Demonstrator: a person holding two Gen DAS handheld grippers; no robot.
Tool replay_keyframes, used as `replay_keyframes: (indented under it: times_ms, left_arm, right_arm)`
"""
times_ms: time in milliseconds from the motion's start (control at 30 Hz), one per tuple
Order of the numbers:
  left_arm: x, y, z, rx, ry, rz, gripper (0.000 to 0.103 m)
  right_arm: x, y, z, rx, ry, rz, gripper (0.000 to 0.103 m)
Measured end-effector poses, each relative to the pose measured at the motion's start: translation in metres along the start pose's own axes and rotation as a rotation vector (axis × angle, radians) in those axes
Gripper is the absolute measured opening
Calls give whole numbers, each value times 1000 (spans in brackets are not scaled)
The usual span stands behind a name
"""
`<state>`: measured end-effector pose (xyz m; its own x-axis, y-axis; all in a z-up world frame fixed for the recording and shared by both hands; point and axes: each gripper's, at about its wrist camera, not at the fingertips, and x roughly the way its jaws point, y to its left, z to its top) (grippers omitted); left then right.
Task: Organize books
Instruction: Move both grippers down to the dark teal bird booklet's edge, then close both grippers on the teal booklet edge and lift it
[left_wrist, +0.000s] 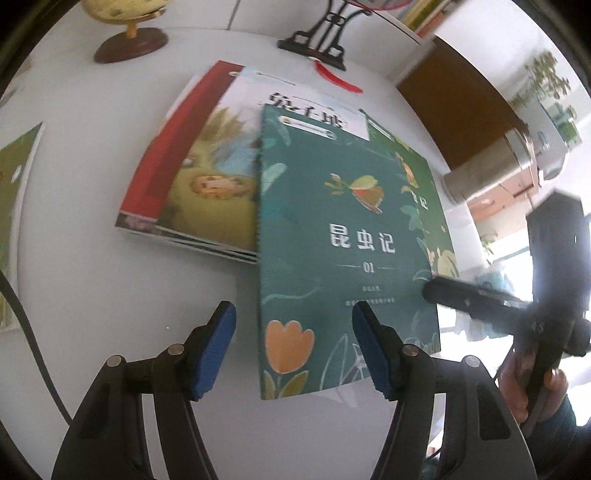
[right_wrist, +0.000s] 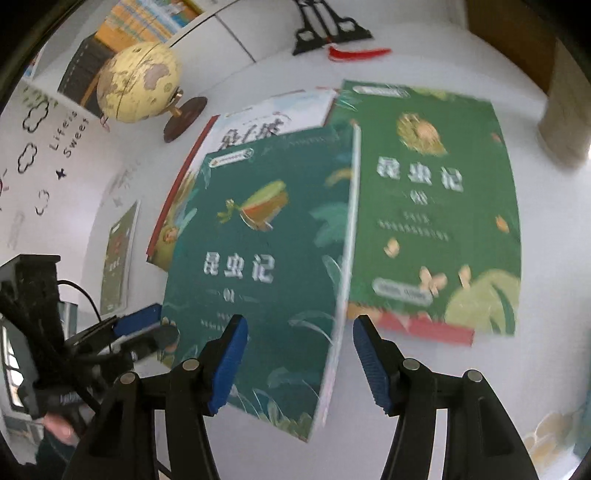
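Right tongs (right_wrist: 297, 360) straddle teal book (right_wrist: 266, 266); only there green book (right_wrist: 436, 206) shows whole.

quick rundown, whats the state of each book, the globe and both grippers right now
teal book: closed, front cover up, near edge looks raised, overlapping the books behind it
green book: closed, flat, partly under the teal book
white-topped book: closed, on the red book
red book: closed, flat, bottom of its pile
globe: upright on its stand
left gripper: open, astride the teal book's left edge
right gripper: open, astride its right edge
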<state>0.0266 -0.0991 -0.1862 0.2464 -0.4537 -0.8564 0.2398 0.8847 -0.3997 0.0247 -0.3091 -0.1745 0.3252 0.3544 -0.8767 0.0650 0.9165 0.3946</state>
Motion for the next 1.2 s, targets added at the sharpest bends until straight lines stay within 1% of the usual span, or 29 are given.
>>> replay_keyframes:
  times_ms: [167, 333, 467, 533, 600, 667, 700, 767, 800, 833, 900, 1067, 1133, 1200]
  left_arm:
    - [8, 2, -1, -31, 16, -21, 62]
    - [18, 0, -2, -46, 38, -37, 62]
    - [27, -2, -2, -56, 53, -55, 62]
    - [30, -3, -3, -66, 59, -67, 57]
    - [27, -6, -5, -58, 40, -48, 52]
    - [20, -7, -6, -44, 22, -34, 37]
    - [17, -7, -7, -37, 14, -29, 34]
    - [8, -9, -7, -21, -10, -7, 22]
    - [3, -12, -7, -9, -26, 5, 20]
    - [0, -14, -6, 2, -34, 10, 18]
    - [-6, -24, -7, 48, -58, 35, 16]
    - [-11, -48, -11, 165, -91, 99, 16]
    - [-15, -49, -13, 178, -101, 104, 16]
    - [-20, -47, -12, 173, -110, 90, 16]
  right_arm:
    - [1, -3, -9, 13, 13, 41, 58]
    - [14, -3, -9, 11, 28, 80, 58]
    - [24, -8, -9, 39, 41, 126, 58]
    - [29, -11, -10, 61, 49, 172, 59]
    - [28, -12, -11, 66, 38, 189, 61]
    - [23, -13, -13, 56, 26, 187, 60]
    - [18, -12, -14, 45, 10, 180, 58]
    - [6, -8, -16, 9, -22, 157, 50]
    - [1, -5, -17, -14, -37, 143, 41]
    - [-4, -1, -17, -37, -48, 134, 35]
    - [-14, 4, -18, -70, -71, 128, 32]
    - [-22, 26, -22, -157, -104, 94, 32]
    - [-26, 35, -23, -188, -119, 81, 32]
    - [-29, 44, -25, -227, -134, 50, 32]
